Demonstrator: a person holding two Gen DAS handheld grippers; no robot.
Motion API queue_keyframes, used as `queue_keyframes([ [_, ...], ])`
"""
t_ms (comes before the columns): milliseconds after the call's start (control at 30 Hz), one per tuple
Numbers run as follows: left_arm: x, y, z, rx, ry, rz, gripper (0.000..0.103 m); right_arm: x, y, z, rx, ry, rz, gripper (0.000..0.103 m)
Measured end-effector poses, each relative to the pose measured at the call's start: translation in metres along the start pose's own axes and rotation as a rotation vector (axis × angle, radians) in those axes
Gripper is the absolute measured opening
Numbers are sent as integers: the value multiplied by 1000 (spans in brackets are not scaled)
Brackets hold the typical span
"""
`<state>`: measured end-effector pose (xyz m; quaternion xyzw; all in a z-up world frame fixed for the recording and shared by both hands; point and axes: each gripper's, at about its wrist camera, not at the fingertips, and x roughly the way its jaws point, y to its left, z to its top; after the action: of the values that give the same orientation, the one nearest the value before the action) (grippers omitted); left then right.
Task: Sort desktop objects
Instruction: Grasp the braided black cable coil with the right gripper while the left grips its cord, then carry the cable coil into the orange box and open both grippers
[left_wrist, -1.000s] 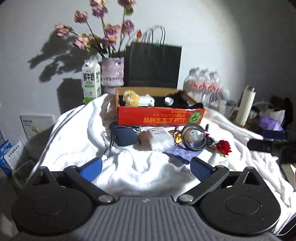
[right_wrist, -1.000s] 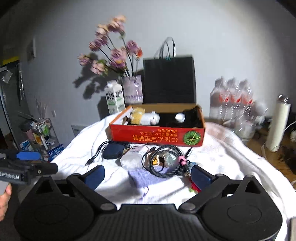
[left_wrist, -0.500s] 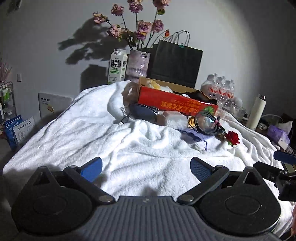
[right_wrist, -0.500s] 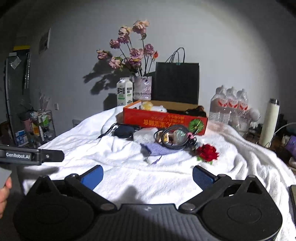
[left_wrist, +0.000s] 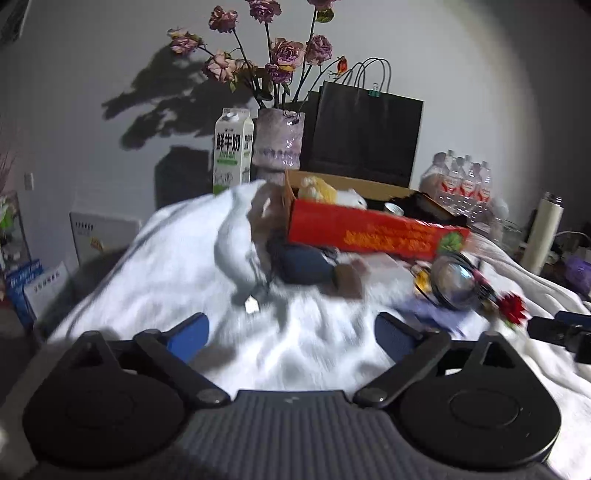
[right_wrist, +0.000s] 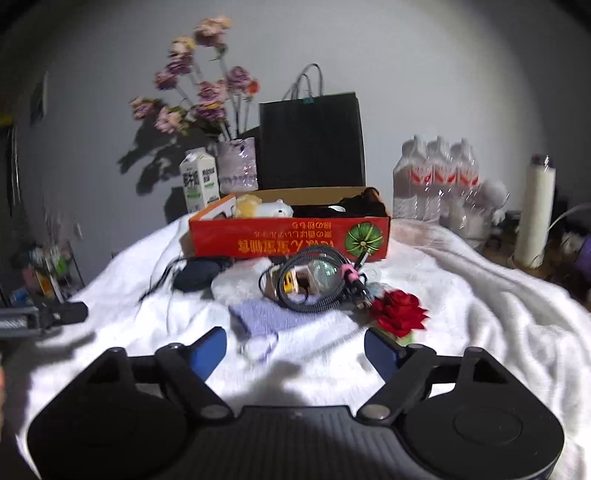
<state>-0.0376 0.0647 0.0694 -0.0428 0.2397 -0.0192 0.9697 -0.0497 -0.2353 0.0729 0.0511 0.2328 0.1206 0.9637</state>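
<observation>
Both views have dropped toward the white towel (right_wrist: 461, 295) covering the counter, and the loose objects now sit larger and nearer than half a second ago. The jaws of both grippers have just been closing from full spread; nothing lies between either pair, so both remain spread and empty. Judged from this, the approach phase is under way and no object has yet been sorted.

Right gripper (right_wrist: 295, 341): spread, lower centre of the frame. The purple cloth (right_wrist: 264, 317) lies just above the gap between its pads, slightly left of centre. The red rose (right_wrist: 399, 314) sits just above the right-hand pad. The coiled black cable (right_wrist: 314, 280) lies further up, centre frame, in front of the red box (right_wrist: 291, 236).

Left gripper (left_wrist: 291, 332): spread, lower centre of a motion-blurred frame. The dark blue pouch (left_wrist: 306, 264) lies above the gap, near the box's left corner. The cable coil and rose appear at the right of this frame, well off its line.

The box already holds plush toys (right_wrist: 264, 208) and dark items. The purple cloth is the likeliest first target for the right gripper.
</observation>
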Motion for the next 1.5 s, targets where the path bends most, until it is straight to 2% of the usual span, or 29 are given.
queue_keyframes([
  [67, 31, 7, 17, 8, 16, -1, 81, 25, 1, 11, 4, 9, 13, 73],
  [133, 67, 14, 32, 7, 42, -11, 72, 51, 6, 18, -13, 16, 25, 59],
  [200, 105, 20, 42, 3, 92, -12, 62, 78, 14, 23, -44, 27, 17, 49],
  [233, 121, 22, 46, 3, 115, -8, 52, 90, 17, 25, -54, 32, 13, 43],
  [267, 137, 23, 49, 2, 137, 1, 47, 100, 19, 27, -56, 38, 15, 40],
  [367, 174, 26, 51, -10, 192, -27, 48, 124, 22, 27, -56, 56, 26, 36],
  [400, 183, 25, 51, -12, 210, -37, 47, 131, 23, 25, -61, 66, 17, 31],
  [467, 193, 23, 49, -23, 213, -44, 38, 141, 22, 21, -61, 93, 11, 23],
  [500, 194, 23, 49, -28, 210, -61, 18, 143, 20, 19, -50, 102, 17, 16],
  [533, 192, 22, 51, -33, 210, -74, 9, 145, 18, 18, -40, 106, 21, 11],
  [600, 180, 20, 52, -36, 210, -67, 8, 140, 16, 19, -37, 101, 30, 11],
  [767, 125, 14, 55, -68, 143, -108, 4, 102, 17, 30, -21, -10, 44, 9],
  [833, 94, 14, 56, -103, 103, -146, 4, 80, 15, 34, 3, -45, 74, 9],
  [933, 53, 11, 54, -126, 51, -163, 4, 45, 10, 39, 47, -103, 107, 9],
  [1033, 18, 8, 49, -153, 25, -175, 4, 8, 5, 46, 84, -150, 139, 8],
  [1100, -4, 6, 46, -180, 11, -203, 3, -18, 0, 49, 111, -185, 192, 8],
  [1167, -26, 1, 42, -180, -15, -233, 3, -40, -3, 52, 128, -195, 211, 8],
  [1267, -50, -5, 36, -169, -41, -239, 4, -64, -5, 48, 135, -206, 231, 8],
  [1500, -88, -14, 25, -163, -70, -285, 4, -103, 8, 24, 79, -186, 174, 8],
])
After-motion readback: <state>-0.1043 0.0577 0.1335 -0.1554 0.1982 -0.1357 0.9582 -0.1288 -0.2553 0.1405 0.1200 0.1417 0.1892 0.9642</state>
